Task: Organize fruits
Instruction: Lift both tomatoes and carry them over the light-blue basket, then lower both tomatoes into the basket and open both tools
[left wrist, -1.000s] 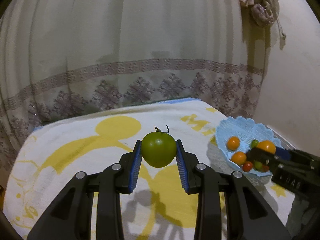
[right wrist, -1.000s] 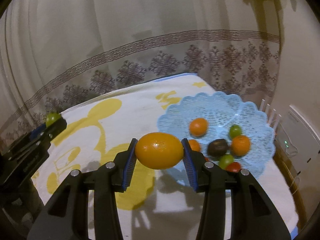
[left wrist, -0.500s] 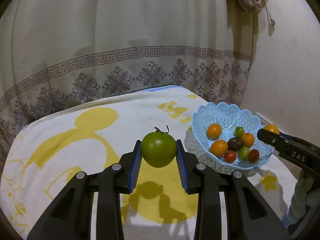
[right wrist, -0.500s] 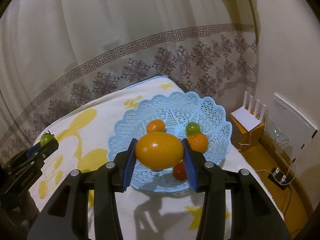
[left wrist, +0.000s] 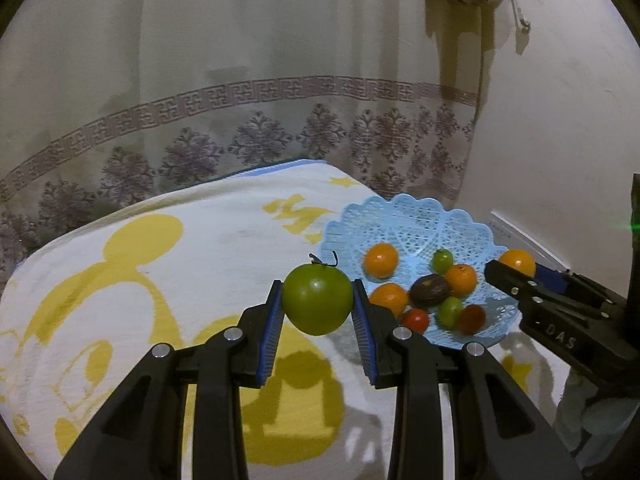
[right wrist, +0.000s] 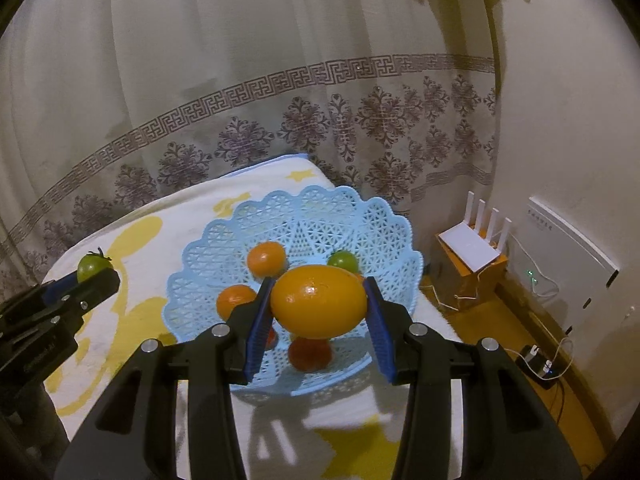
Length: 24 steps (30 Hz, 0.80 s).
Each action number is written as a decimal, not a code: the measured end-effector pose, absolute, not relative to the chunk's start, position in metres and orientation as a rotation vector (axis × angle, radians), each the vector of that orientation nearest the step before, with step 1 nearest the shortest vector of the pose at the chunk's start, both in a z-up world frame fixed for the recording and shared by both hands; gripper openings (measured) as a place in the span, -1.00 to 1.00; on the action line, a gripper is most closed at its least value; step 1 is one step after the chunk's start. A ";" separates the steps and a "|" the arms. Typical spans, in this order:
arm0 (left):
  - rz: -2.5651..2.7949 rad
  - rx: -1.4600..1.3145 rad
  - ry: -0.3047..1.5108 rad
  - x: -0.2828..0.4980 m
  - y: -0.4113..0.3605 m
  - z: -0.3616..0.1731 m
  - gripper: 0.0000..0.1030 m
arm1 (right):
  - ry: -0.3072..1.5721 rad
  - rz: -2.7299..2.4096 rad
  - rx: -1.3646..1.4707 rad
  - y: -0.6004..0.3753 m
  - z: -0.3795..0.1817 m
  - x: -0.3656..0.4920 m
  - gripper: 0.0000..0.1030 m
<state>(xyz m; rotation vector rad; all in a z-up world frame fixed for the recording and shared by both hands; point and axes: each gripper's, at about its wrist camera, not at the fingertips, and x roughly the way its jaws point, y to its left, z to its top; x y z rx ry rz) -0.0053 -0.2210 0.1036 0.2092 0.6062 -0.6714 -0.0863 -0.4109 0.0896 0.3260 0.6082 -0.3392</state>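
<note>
My left gripper is shut on a green tomato with a dark stalk, held above the cloth just left of the light blue lattice basket. My right gripper is shut on a large oval orange fruit and hangs over the basket. Inside the basket lie several small fruits: oranges, small green ones, red ones and a dark brown one. The right gripper with its orange fruit shows at the right edge of the left wrist view; the left one with the tomato shows at the left of the right wrist view.
A white cloth with yellow cartoon shapes covers the table. A patterned curtain hangs behind it. Right of the table, on the floor, stand a white router on an orange box, a white unit against the wall and trailing cables.
Both grippers have swung toward the basket with their fruits. The right one went from the cloth left of the basket to over its bowl. The left one has closed in on the basket's left rim.
</note>
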 end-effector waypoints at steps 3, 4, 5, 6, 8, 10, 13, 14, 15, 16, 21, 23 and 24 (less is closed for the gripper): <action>-0.698 0.210 0.622 -0.004 -0.232 0.101 -0.35 | 0.612 -0.342 0.339 -0.416 0.087 -0.086 -0.12; -0.705 0.211 0.625 -0.004 -0.235 0.100 -0.35 | 0.612 -0.342 0.345 -0.418 0.086 -0.085 -0.12; -0.714 0.212 0.626 -0.005 -0.239 0.099 -0.35 | 0.612 -0.342 0.352 -0.420 0.086 -0.085 -0.12; -0.721 0.213 0.627 -0.005 -0.242 0.099 -0.35 | 0.612 -0.341 0.356 -0.421 0.085 -0.085 -0.12; -0.735 0.217 0.631 -0.005 -0.250 0.097 -0.35 | 0.616 -0.337 0.362 -0.422 0.083 -0.085 -0.12; -0.745 0.220 0.637 -0.005 -0.256 0.094 -0.35 | 0.621 -0.333 0.366 -0.423 0.082 -0.084 -0.12; -0.754 0.224 0.648 -0.003 -0.263 0.090 -0.34 | 0.621 -0.336 0.377 -0.426 0.081 -0.085 -0.12; -0.755 0.225 0.651 -0.003 -0.263 0.089 -0.34 | 0.620 -0.336 0.379 -0.427 0.081 -0.085 -0.12; -0.755 0.225 0.654 -0.002 -0.264 0.088 -0.34 | 0.619 -0.338 0.380 -0.427 0.081 -0.085 -0.12; -0.756 0.227 0.658 -0.002 -0.266 0.086 -0.34 | 0.619 -0.340 0.382 -0.428 0.081 -0.086 -0.12; -0.754 0.235 0.671 0.000 -0.270 0.081 -0.34 | 0.623 -0.346 0.375 -0.427 0.080 -0.085 -0.12; -0.755 0.240 0.672 0.001 -0.272 0.079 -0.34 | 0.623 -0.347 0.371 -0.428 0.080 -0.084 -0.12; -0.756 0.240 0.673 0.002 -0.273 0.079 -0.34 | 0.623 -0.347 0.372 -0.428 0.079 -0.084 -0.12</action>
